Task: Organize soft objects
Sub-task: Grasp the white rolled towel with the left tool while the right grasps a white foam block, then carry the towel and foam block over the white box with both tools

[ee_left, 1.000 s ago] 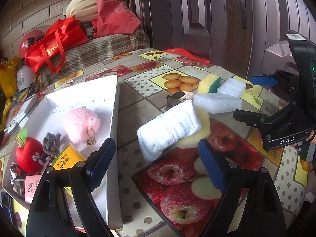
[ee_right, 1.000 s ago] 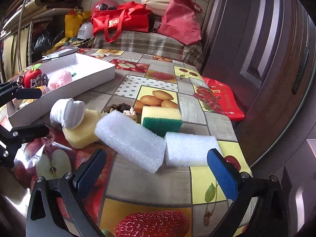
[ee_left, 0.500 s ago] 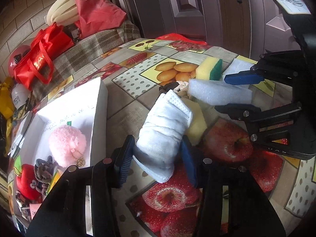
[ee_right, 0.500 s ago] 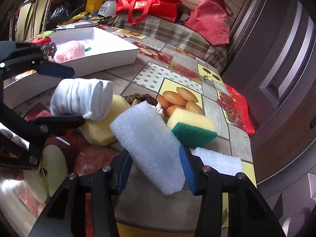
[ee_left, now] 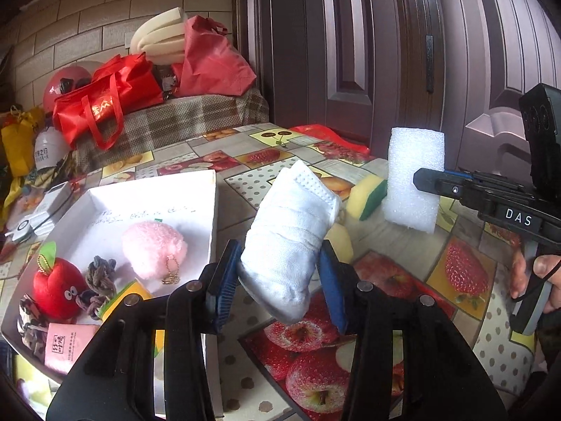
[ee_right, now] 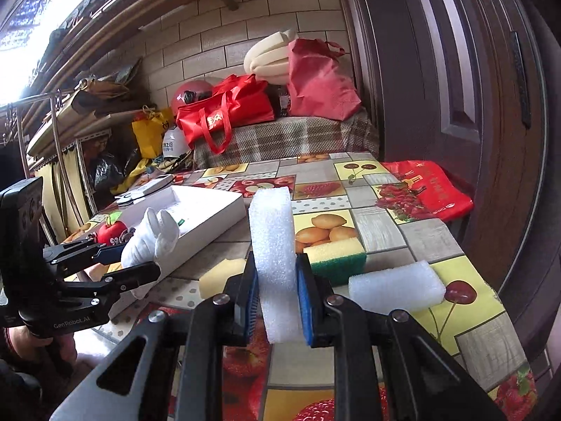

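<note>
My left gripper (ee_left: 277, 263) has a white rolled cloth (ee_left: 291, 224) between its blue pads, which press on it while the jaws are still closing. The cloth hangs above the fruit-print table, right of the white box (ee_left: 212, 210). In the box lie a pink pompom (ee_left: 152, 249) and a red apple plush (ee_left: 58, 287). My right gripper (ee_right: 277, 273) is shut on a white foam block (ee_right: 271, 224), held upright above the table. A yellow sponge (ee_right: 221, 273), a yellow-green sponge (ee_right: 336, 256) and a second foam block (ee_right: 396, 287) lie on the table.
A flat red bag (ee_right: 431, 193) lies at the table's far right edge beside a dark door (ee_right: 438, 70). Behind the table a plaid-covered bench holds red bags (ee_right: 224, 112) and foam pads. A person's hand (ee_left: 547, 273) holds the right gripper's handle.
Both grippers went from wide open to closed, the left on the rolled cloth, the right on the foam block. Both things have risen off the table, and the foam now stands upright.
</note>
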`<state>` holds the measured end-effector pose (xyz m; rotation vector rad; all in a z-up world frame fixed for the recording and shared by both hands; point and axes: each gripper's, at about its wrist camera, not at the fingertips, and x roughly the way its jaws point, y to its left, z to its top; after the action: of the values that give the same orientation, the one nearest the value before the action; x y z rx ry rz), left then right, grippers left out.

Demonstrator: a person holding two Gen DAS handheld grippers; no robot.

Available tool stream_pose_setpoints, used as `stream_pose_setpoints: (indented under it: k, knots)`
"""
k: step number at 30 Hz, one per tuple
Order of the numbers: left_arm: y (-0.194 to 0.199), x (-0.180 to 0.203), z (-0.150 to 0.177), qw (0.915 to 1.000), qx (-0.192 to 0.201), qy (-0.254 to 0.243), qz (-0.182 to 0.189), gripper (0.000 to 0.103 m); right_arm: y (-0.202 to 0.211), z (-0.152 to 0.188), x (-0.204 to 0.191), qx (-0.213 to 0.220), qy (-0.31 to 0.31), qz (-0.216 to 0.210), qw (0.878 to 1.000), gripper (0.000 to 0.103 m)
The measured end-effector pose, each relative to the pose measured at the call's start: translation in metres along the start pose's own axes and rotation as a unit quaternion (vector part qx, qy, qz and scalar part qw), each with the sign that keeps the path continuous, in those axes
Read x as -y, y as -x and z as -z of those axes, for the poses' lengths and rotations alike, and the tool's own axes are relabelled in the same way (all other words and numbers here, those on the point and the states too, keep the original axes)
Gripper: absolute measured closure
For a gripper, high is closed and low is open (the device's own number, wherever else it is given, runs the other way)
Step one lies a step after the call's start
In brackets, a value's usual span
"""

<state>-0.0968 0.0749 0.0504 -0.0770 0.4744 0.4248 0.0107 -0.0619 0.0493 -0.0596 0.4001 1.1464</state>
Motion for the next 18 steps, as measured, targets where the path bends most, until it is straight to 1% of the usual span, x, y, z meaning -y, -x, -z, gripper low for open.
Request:
stream_pose_setpoints:
  k: [4,10,15,18]
  knots:
    - [0.004,-0.006,0.001,0.9999,0.007,0.012,-0.009,0.059,0.001,0.000,-0.008,0.007,-0.008,-0.010,1.000,0.084]
    - [0.010,-0.009,0.002,0.9995,0.023,0.016,-0.016,0.059,0.002,0.001,-0.019,0.021,-0.012,-0.021,1.000,0.084]
    - [0.015,-0.017,0.004,0.9987,0.034,0.026,-0.028,0.059,0.000,0.002,-0.026,0.027,-0.020,-0.015,0.999,0.084]
    - [0.018,-0.023,0.005,0.9982,0.039,0.028,-0.036,0.059,0.000,0.003,-0.033,0.027,-0.014,-0.011,0.999,0.084]
